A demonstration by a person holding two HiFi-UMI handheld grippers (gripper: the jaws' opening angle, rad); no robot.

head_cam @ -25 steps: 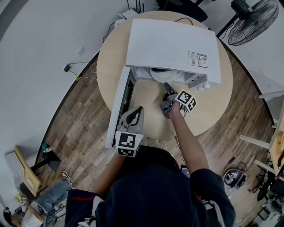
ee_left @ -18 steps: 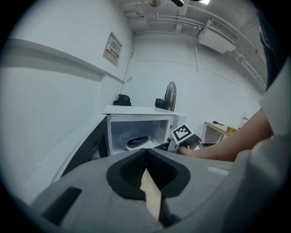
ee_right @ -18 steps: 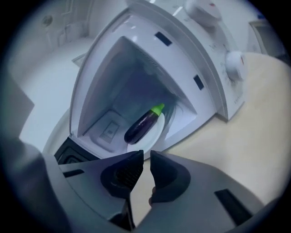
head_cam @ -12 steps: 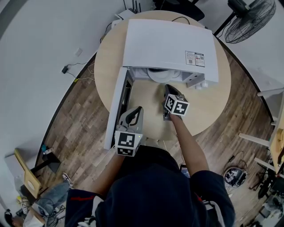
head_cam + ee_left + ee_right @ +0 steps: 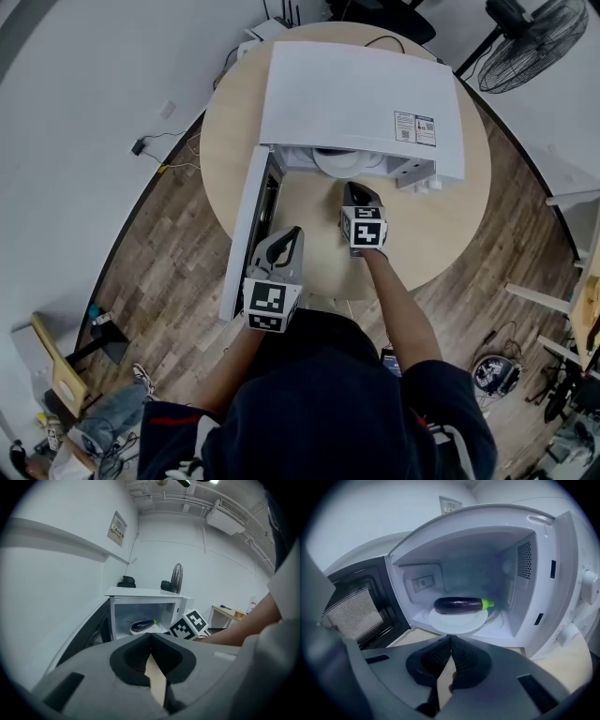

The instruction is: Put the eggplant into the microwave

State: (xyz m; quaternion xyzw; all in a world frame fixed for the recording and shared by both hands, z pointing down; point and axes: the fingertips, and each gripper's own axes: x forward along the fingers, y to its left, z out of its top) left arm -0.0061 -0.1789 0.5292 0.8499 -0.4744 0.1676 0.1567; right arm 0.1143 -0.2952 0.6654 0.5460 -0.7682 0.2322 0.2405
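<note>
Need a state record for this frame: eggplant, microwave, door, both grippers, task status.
eggplant: lies on its side on the white plate, inside the microwave
door: wide open, hinged at the left
right gripper: jaws together, empty, outside the cavity, facing it
left gripper: jaws together, empty, near the door's free edge
table: round, wooden, bears the microwave
task status: eggplant in; door not yet shut

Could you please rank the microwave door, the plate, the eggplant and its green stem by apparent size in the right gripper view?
1. microwave door, though it sits nearest the camera
2. plate and eggplant: about equally wide, so unranked
3. green stem
</note>
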